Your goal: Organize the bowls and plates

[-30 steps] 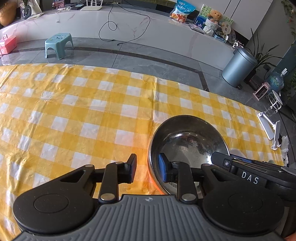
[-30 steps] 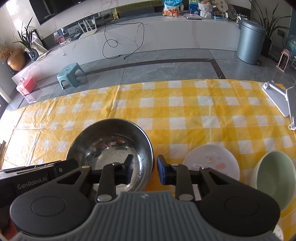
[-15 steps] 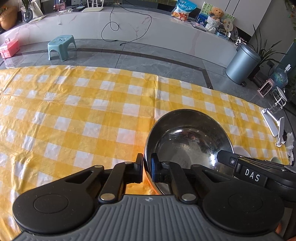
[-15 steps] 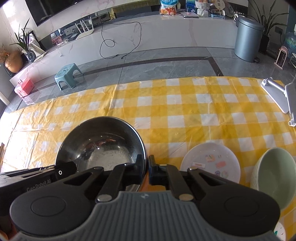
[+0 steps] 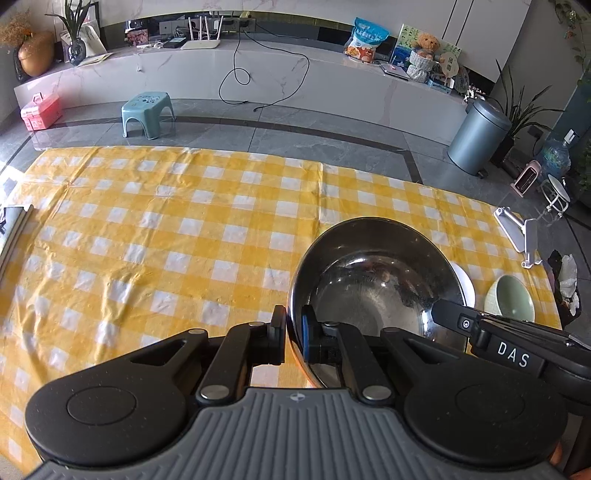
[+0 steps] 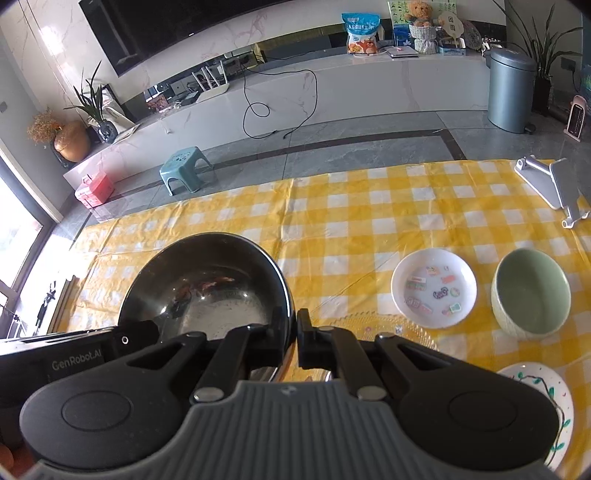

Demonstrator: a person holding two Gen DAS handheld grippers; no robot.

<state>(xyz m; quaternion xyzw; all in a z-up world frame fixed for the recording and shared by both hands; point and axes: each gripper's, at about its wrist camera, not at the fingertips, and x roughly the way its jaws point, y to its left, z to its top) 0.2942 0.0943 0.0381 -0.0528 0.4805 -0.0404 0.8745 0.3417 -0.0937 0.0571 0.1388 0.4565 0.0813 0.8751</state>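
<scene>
Left wrist: yellow checked tablecloth [image 5: 184, 240], grey tiled floor [image 5: 295, 136].

A home living room: wall television [image 6: 155, 33], marble console [image 5: 295, 74], houseplants [image 6: 92, 99].

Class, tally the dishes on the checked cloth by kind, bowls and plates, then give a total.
Bowls: 2, steel bowl and green bowl
Plates: 3, sticker plate, glass plate, vine plate
Total: 5
</scene>
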